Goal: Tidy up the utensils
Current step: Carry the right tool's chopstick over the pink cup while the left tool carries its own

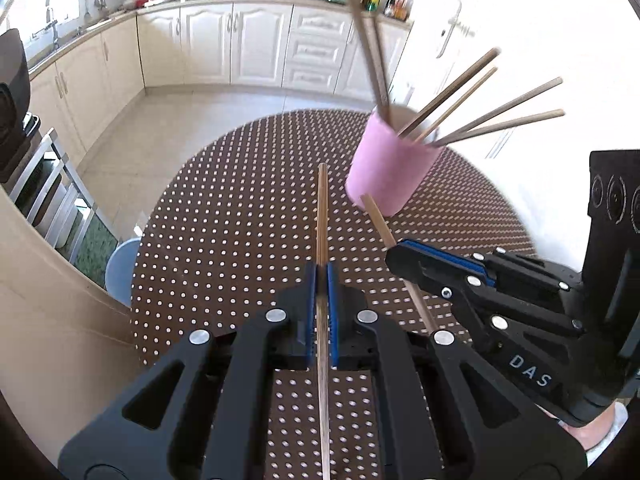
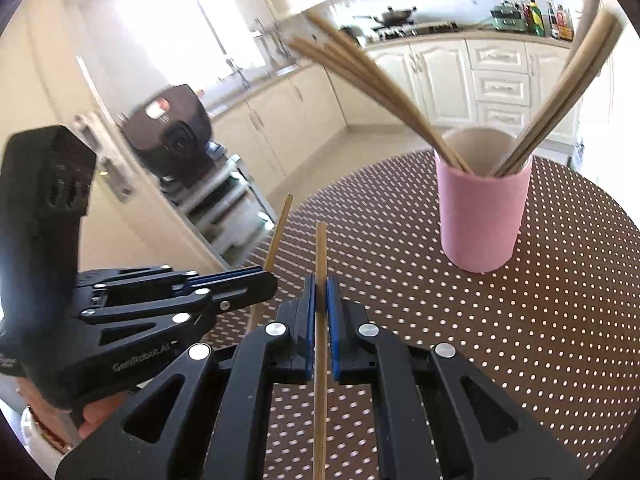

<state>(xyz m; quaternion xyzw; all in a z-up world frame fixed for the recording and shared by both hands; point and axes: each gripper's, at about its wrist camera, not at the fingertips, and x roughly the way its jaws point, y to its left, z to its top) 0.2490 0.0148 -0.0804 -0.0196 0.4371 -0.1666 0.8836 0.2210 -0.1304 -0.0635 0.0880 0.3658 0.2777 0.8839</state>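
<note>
each gripper, left (image 1: 322, 276) and right (image 2: 321, 290), clenched 1 thin wooden chopstick (image 1: 322, 208) pointing forward along its fingers. the pink cup (image 2: 482, 216) held 6 more, splayed outward.

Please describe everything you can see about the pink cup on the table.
The pink cup is a plain cylinder with a matte pink outside and a pale inside, no handle. It stands upright on the brown dotted tablecloth, ahead of both grippers, untouched by them. Several wooden chopsticks stand in it, leaning outward against its rim in two groups.
</note>
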